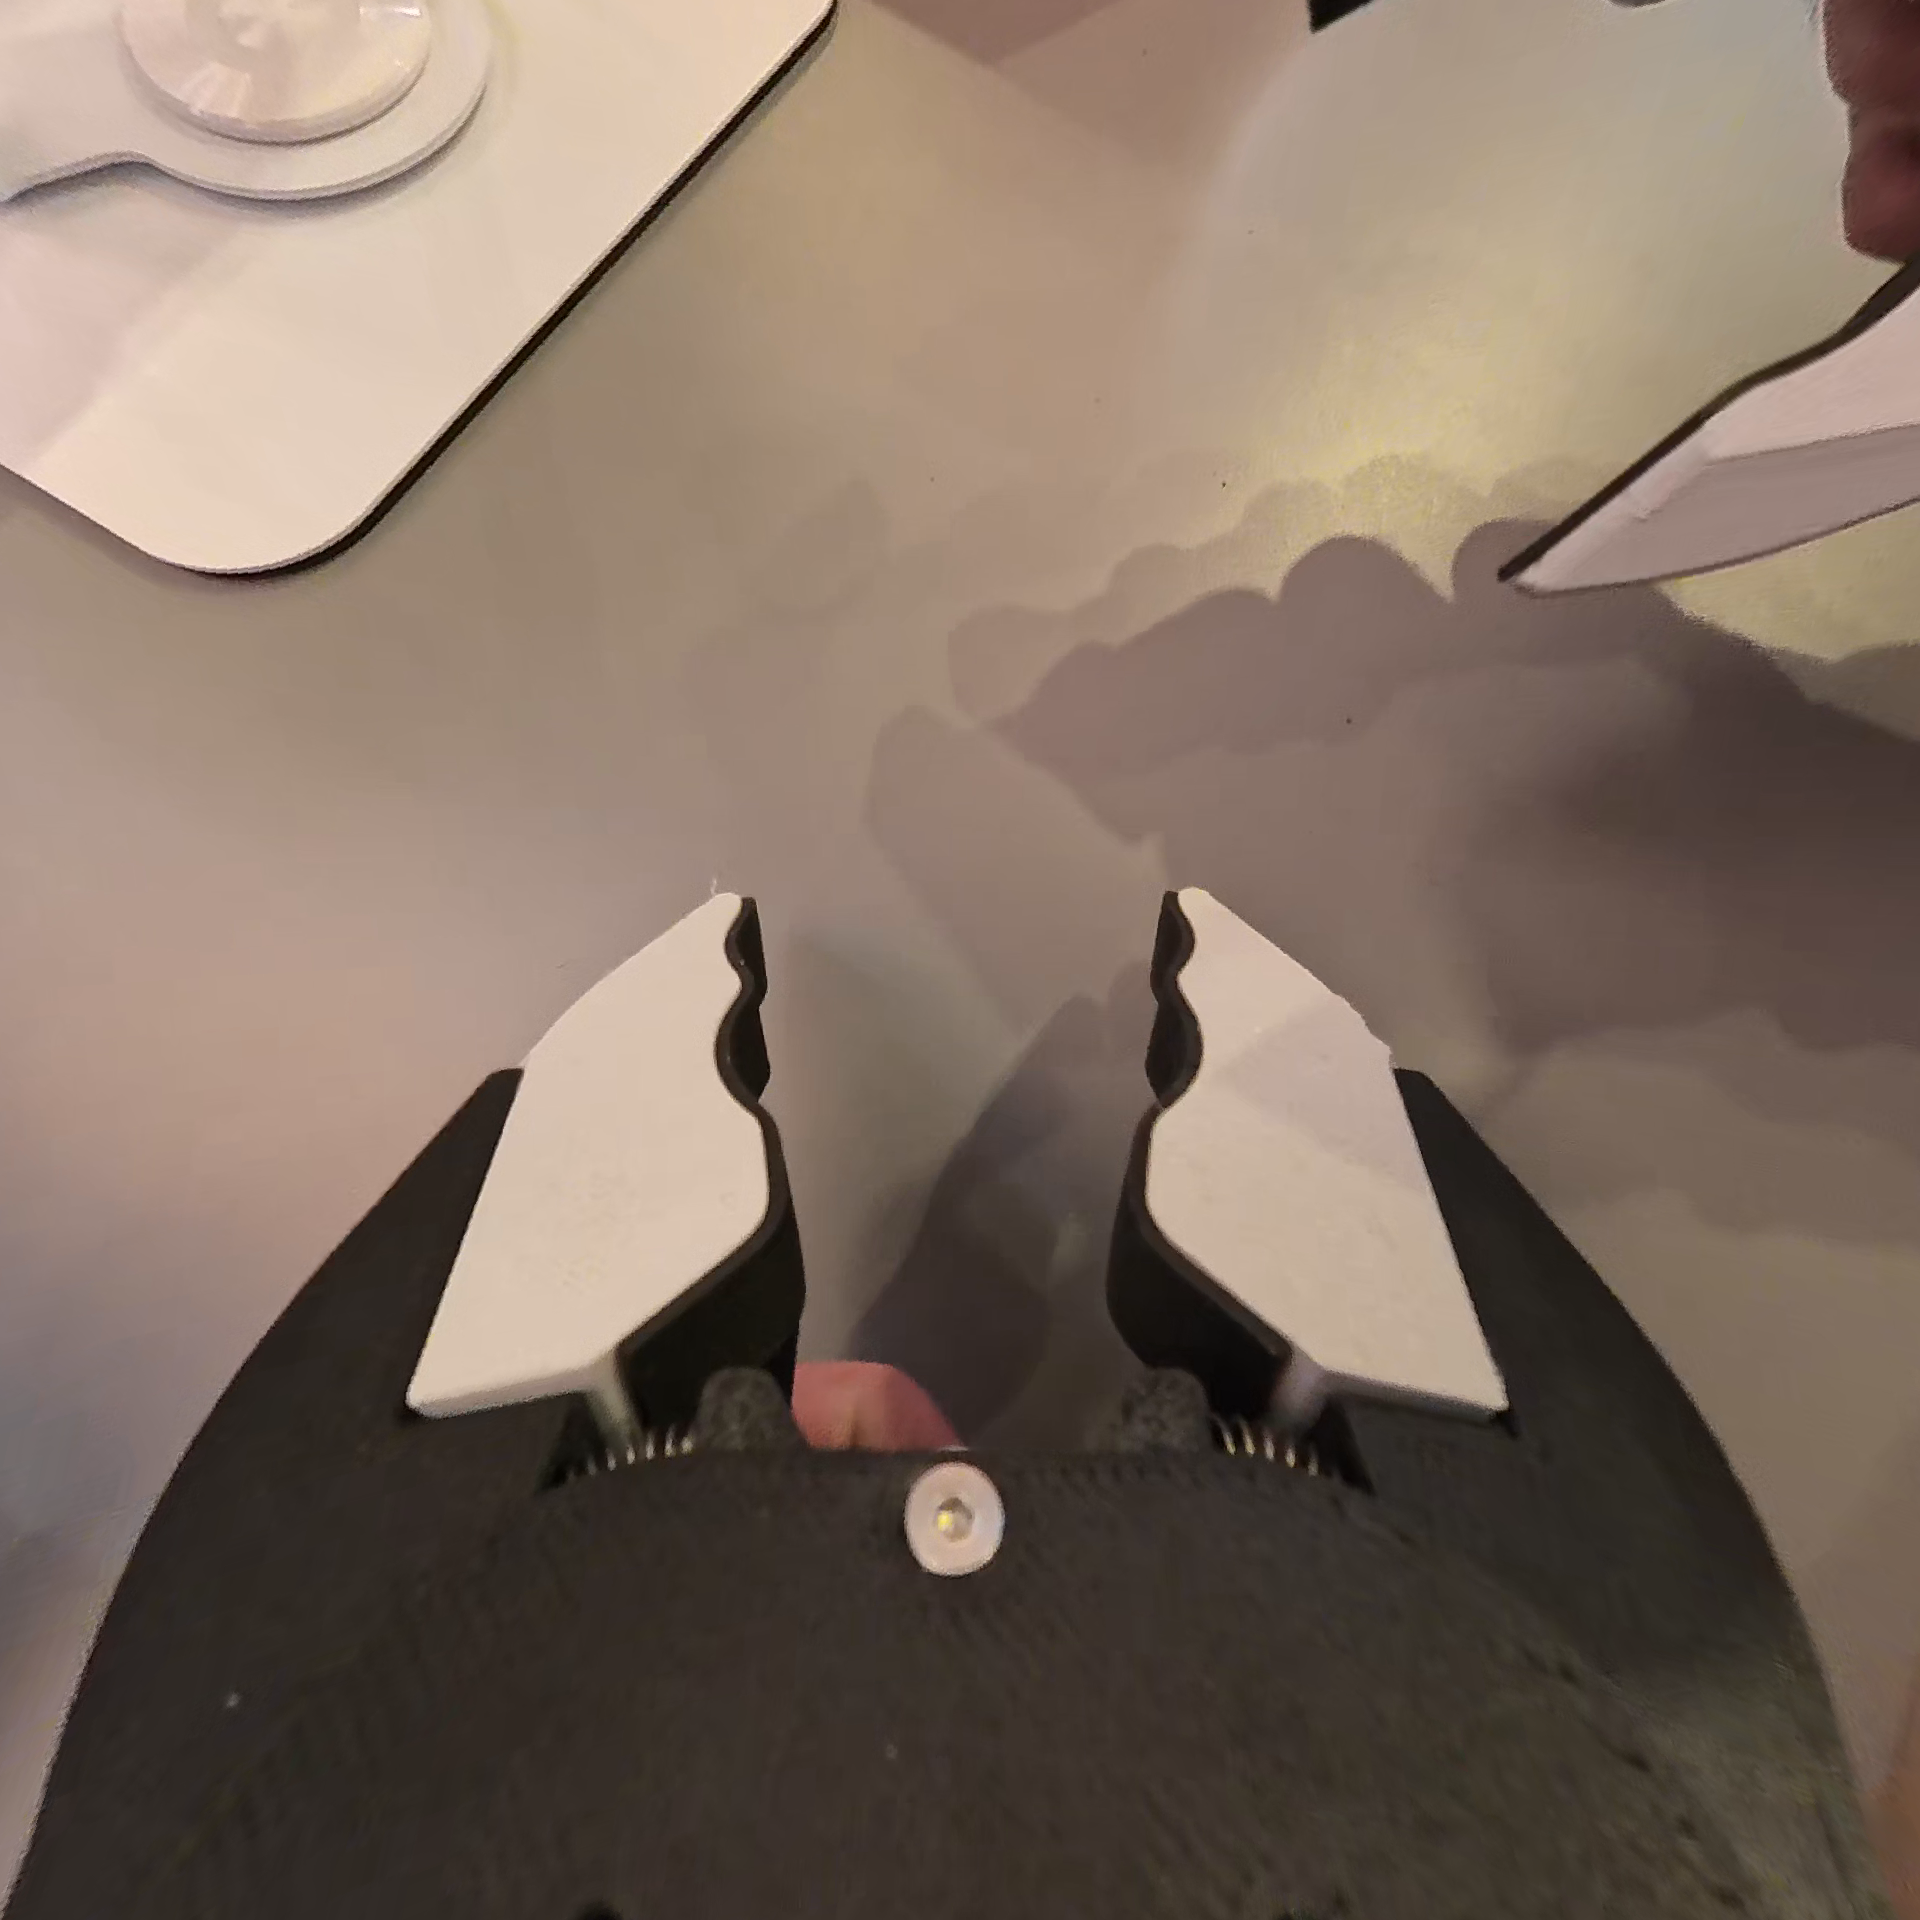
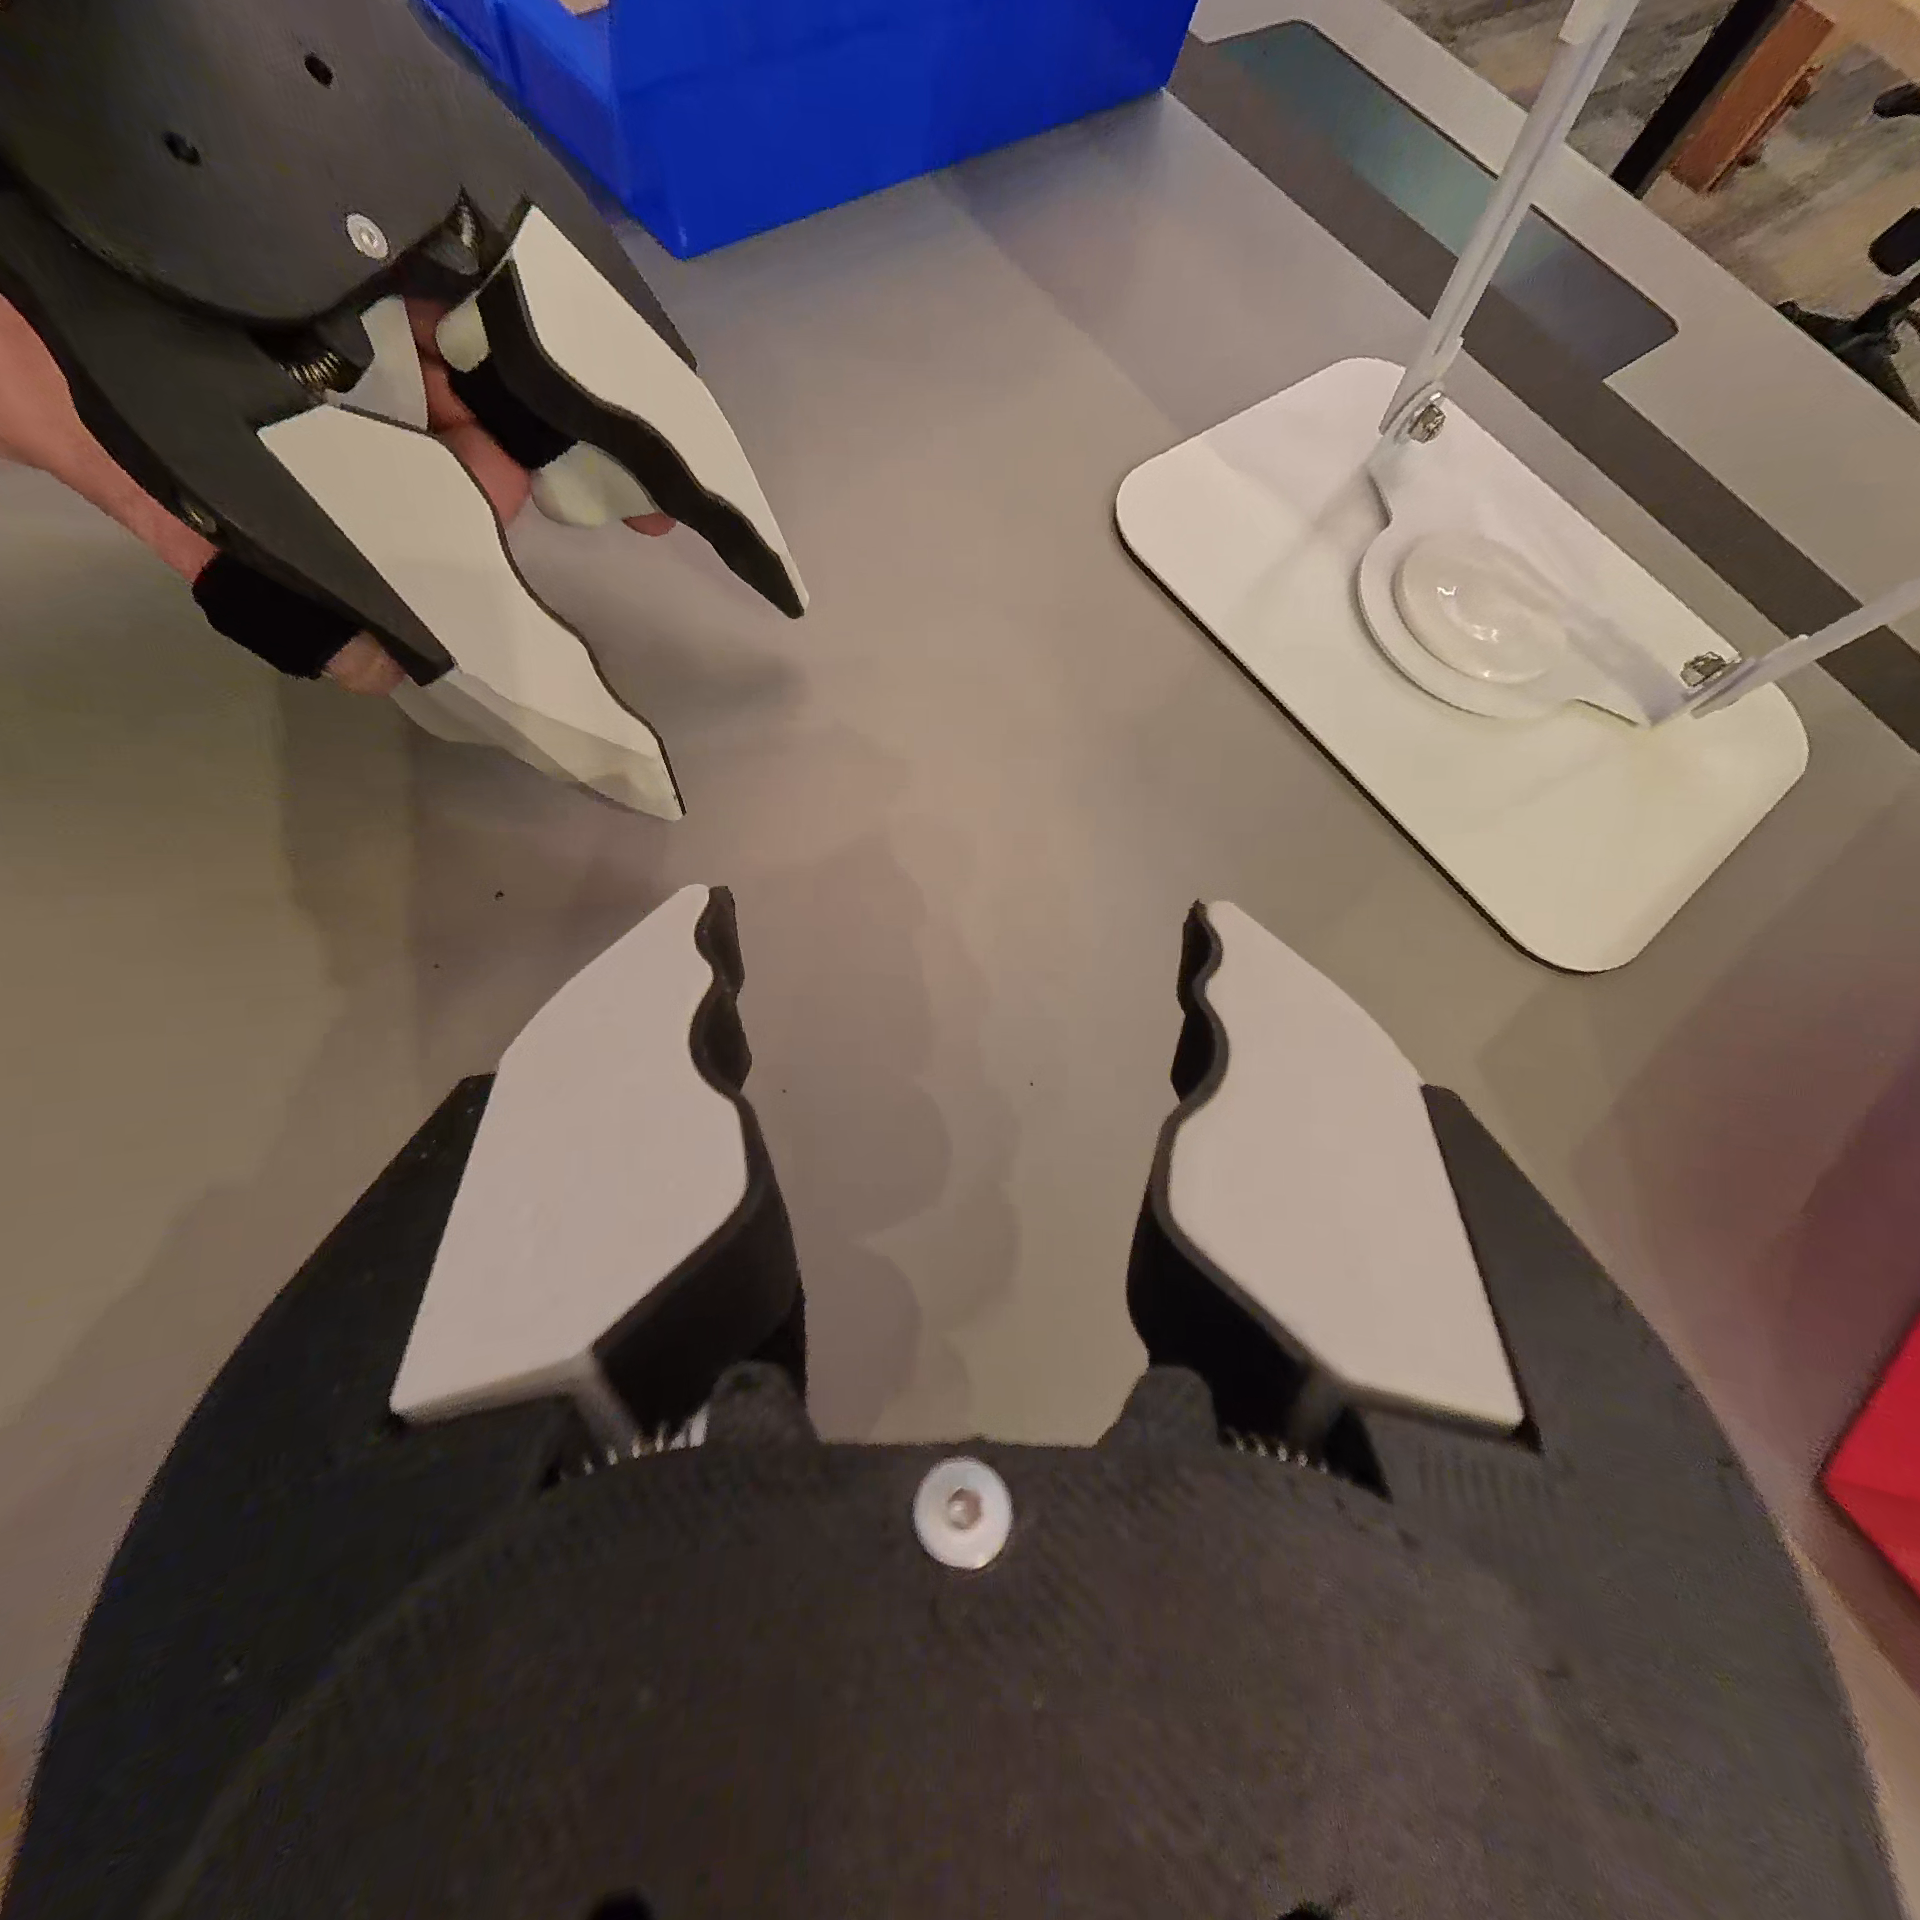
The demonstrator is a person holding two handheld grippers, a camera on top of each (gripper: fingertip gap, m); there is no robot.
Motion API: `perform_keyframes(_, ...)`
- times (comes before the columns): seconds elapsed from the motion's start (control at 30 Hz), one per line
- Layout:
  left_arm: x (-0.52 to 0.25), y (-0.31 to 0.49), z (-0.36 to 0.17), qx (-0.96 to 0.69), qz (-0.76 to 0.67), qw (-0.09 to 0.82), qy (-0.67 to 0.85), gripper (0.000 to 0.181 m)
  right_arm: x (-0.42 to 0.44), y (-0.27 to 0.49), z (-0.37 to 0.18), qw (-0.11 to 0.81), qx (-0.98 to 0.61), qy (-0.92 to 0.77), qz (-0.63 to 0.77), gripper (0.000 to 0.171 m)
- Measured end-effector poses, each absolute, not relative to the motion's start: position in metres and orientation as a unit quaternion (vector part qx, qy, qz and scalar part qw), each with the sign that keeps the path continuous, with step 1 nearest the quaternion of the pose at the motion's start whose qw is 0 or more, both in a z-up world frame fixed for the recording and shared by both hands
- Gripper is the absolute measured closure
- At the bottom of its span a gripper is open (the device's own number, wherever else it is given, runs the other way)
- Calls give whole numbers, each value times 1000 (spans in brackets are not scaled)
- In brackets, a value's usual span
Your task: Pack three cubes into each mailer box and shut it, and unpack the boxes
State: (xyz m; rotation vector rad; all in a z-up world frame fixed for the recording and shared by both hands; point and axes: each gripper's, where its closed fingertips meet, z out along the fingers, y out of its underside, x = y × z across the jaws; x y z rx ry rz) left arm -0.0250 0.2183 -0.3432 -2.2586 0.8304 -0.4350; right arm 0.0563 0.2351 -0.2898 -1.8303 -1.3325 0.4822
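My left gripper (image 1: 958, 904) is open and empty over the bare grey table (image 1: 623, 748). My right gripper (image 2: 961, 899) is open and empty too, low over the same table (image 2: 966, 644). The left gripper also shows in the right wrist view (image 2: 732, 712) at the upper left, held in a hand, fingers apart with nothing between them. One white finger of the right gripper (image 1: 1766, 457) enters the left wrist view from the right edge. No cube or mailer box is plainly in view.
A white flat stand base (image 2: 1455, 665) with a clear suction cup and thin rods sits at the right; it also shows in the left wrist view (image 1: 343, 260). A blue bin (image 2: 831, 114) stands at the far edge. A red object (image 2: 1881, 1455) pokes in at the right edge.
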Motion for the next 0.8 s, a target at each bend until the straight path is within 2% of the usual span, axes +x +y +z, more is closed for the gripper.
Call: perform_keyframes(0.8,-24,218,-345,-869,-158,340,324,110,58,225,-309,362,-716,-570,177,93)
